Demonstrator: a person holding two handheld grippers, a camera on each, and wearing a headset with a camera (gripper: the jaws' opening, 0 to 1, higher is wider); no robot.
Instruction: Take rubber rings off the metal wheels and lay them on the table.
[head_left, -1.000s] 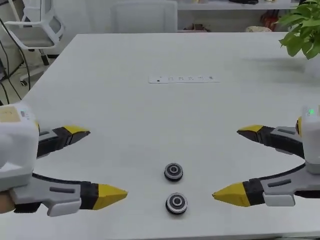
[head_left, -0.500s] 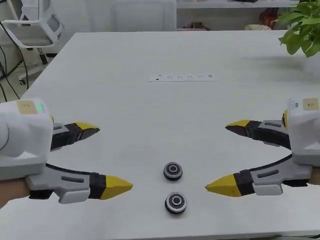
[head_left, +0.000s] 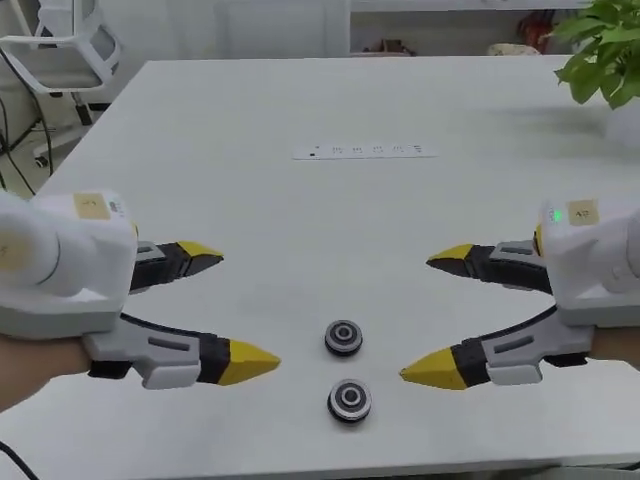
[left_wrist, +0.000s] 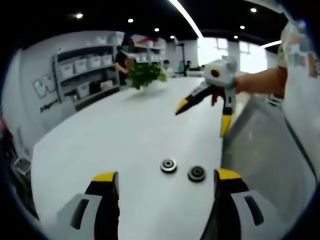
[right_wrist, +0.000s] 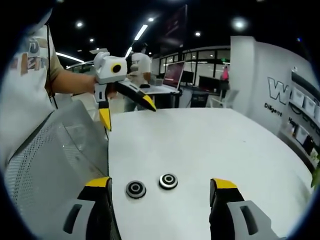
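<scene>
Lower centre: two round metal wheels (head_left: 344, 338), black rubber rings (head_left: 335, 400) on, flat on the smooth pale worktop (head_left: 300, 215). Left gripper (head_left: 243, 307) and right gripper (head_left: 418, 316) flank them, jaws apart. Leafy plant (head_left: 600, 50) upper right.

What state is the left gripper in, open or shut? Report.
Open: the left gripper has its jaws spread wide, gripping nothing.

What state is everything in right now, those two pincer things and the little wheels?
Left gripper: jaws open, holding nothing.
Right gripper: jaws open, holding nothing.
Far wheel: flat on the table, its rubber ring on, untouched.
Near wheel: likewise flat with its ring on, apart from the far wheel.
</scene>
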